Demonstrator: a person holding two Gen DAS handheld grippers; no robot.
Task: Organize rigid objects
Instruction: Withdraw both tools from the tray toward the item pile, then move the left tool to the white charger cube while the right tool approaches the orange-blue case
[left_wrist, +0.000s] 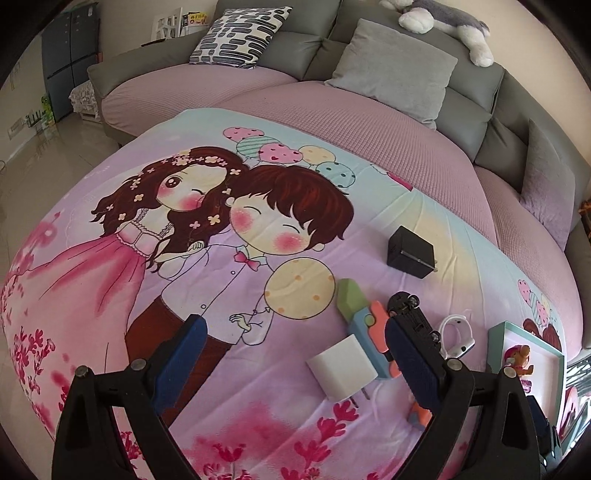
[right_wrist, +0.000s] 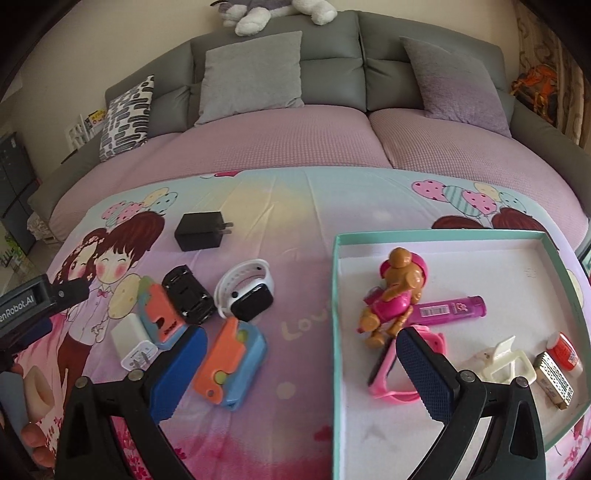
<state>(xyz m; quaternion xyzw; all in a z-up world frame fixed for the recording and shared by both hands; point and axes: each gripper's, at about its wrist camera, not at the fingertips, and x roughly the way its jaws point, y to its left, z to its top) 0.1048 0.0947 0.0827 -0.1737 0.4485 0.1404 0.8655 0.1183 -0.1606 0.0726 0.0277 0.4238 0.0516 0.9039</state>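
The bedsheet (right_wrist: 295, 221) was pink and lilac with a cartoon couple and spotted balloons. At three o'clock lay a teal-rimmed white tray (right_wrist: 443, 235). The charger (right_wrist: 199, 230) at eleven o'clock was black; the watch (right_wrist: 245, 293) had a white strap.

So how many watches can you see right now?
2. A white-strapped watch lies on the printed cloth, left of the tray. A pink watch lies inside the tray, partly behind the right tool. Others may be hidden.
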